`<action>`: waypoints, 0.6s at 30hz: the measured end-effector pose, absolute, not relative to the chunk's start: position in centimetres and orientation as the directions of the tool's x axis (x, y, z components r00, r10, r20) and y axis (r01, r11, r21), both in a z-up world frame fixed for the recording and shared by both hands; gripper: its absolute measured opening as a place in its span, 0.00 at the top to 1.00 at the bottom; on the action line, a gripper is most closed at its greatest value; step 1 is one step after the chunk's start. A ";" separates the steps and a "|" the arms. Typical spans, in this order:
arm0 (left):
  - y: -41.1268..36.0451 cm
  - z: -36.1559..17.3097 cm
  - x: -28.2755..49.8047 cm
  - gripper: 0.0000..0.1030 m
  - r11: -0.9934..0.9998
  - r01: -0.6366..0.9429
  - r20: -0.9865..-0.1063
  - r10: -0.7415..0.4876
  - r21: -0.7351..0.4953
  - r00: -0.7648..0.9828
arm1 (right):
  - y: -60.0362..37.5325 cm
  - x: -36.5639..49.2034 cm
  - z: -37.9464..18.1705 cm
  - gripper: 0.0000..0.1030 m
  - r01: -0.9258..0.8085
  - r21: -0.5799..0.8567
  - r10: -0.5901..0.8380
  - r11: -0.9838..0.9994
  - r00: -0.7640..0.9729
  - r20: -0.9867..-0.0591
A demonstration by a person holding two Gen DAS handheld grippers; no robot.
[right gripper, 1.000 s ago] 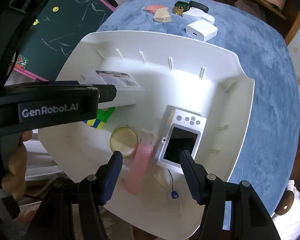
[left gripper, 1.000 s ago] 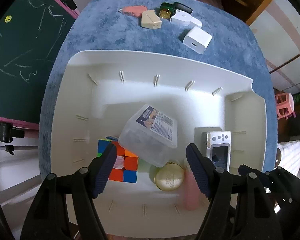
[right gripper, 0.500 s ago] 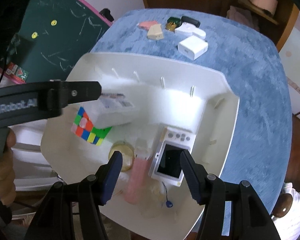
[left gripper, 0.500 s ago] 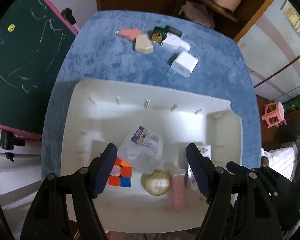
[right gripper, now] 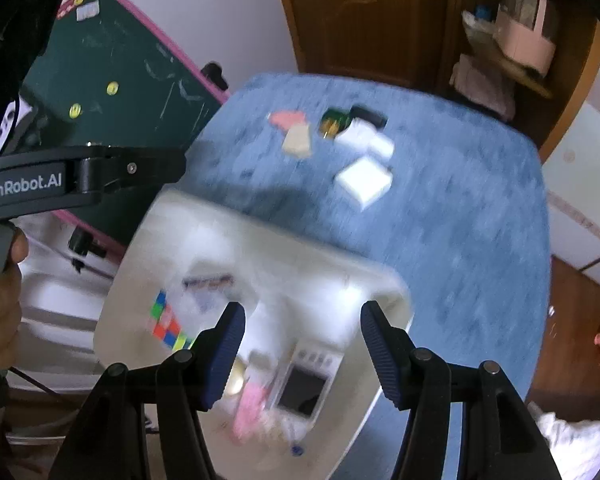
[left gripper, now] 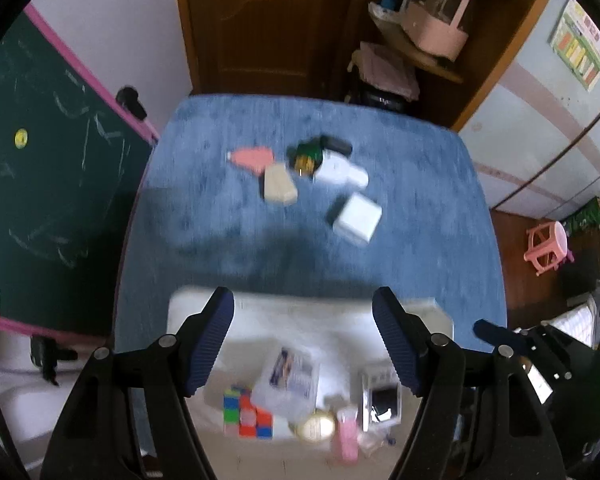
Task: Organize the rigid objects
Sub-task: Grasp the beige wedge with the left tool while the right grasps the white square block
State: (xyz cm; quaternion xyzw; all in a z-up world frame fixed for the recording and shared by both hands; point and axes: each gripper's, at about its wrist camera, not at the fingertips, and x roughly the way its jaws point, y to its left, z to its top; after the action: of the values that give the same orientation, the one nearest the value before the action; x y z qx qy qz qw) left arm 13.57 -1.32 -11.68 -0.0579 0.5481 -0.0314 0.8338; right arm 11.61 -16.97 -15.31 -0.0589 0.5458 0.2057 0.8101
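Home room, chalkboard (left gripper: 48, 184), wooden door (left gripper: 260, 24), pink stool (left gripper: 546, 246)

Black tongs (left gripper: 303, 344) with ribbed blue pads (left gripper: 210, 340).

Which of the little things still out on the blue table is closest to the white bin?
The white square block. It lies apart from the others, nearer the bin; the pink piece and the rest sit farther back.

We see a counter (left gripper: 420, 240) covered in blue plush fabric. On its near part sits a white bin (left gripper: 244, 320). At the far end lie a white charger cube (left gripper: 358, 218), a beige piece (left gripper: 279, 186), a pink piece (left gripper: 252, 157), a white plug (left gripper: 340, 170) and a green item (left gripper: 306, 156), all blurred.
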 end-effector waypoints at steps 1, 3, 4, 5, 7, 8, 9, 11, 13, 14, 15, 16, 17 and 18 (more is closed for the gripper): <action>-1.3 -11.5 14.4 0.27 0.992 -0.015 -0.908 -0.110 -0.127 0.404 | -17.0 12.3 -14.9 0.41 -0.401 0.121 0.267 0.908 0.330 -0.905; -1.2 -11.3 16.0 0.27 0.992 -0.022 -0.904 -0.101 -0.121 0.414 | -17.2 14.3 -14.1 0.41 -0.412 0.102 0.263 0.906 0.358 -0.896; -1.1 -11.4 17.0 0.27 0.992 -0.030 -0.904 -0.096 -0.120 0.417 | -17.2 15.0 -13.9 0.41 -0.417 0.097 0.265 0.904 0.367 -0.892; -0.9 -11.7 18.0 0.27 0.992 -0.044 -0.906 -0.090 -0.119 0.414 | -17.2 16.1 -13.7 0.41 -0.426 0.091 0.268 0.900 0.376 -0.887; -0.5 -12.6 19.7 0.27 0.989 -0.078 -0.914 -0.084 -0.126 0.398 | -17.1 18.1 -13.8 0.41 -0.445 0.084 0.274 0.891 0.382 -0.883; -0.2 -13.4 20.7 0.27 0.985 -0.102 -0.917 -0.091 -0.140 0.388 | -17.0 18.9 -14.0 0.41 -0.451 0.082 0.276 0.888 0.382 -0.882; 0.0 -14.0 21.4 0.27 0.982 -0.121 -0.921 -0.092 -0.148 0.378 | -17.0 20.2 -14.4 0.41 -0.461 0.080 0.277 0.884 0.377 -0.884; 0.4 -15.6 23.1 0.27 0.973 -0.163 -0.932 -0.095 -0.160 0.351 | -16.7 21.9 -15.3 0.41 -0.477 0.078 0.278 0.875 0.366 -0.888; 0.7 -17.7 24.8 0.27 0.965 -0.211 -0.946 -0.084 -0.156 0.312 | -16.5 23.5 -16.4 0.41 -0.499 0.072 0.277 0.864 0.351 -0.895; 0.7 -18.3 25.3 0.27 0.963 -0.221 -0.949 -0.083 -0.155 0.304 | -16.2 24.4 -17.4 0.41 -0.515 0.063 0.271 0.855 0.340 -0.901; 0.8 -19.2 26.1 0.27 0.961 -0.236 -0.954 -0.074 -0.147 0.290 | -16.1 25.0 -18.0 0.41 -0.528 0.056 0.267 0.847 0.332 -0.905; 0.9 -19.9 26.6 0.27 0.959 -0.250 -0.958 -0.064 -0.137 0.278 | -15.9 25.7 -18.8 0.41 -0.542 0.052 0.265 0.839 0.322 -0.909; 1.1 -20.9 27.2 0.27 0.955 -0.265 -0.962 -0.060 -0.133 0.267 | -15.7 26.3 -19.6 0.41 -0.557 0.049 0.262 0.829 0.310 -0.914; 1.1 -21.5 27.6 0.27 0.952 -0.275 -0.963 -0.061 -0.135 0.262 | -15.5 26.9 -20.6 0.41 -0.573 0.050 0.264 0.818 0.297 -0.918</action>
State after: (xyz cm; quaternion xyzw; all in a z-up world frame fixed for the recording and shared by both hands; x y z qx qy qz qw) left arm 27.57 1.15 -21.50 -0.1392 0.6034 0.0683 0.7822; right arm 26.91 -15.48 -20.56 -0.1456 0.5309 0.2643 0.7919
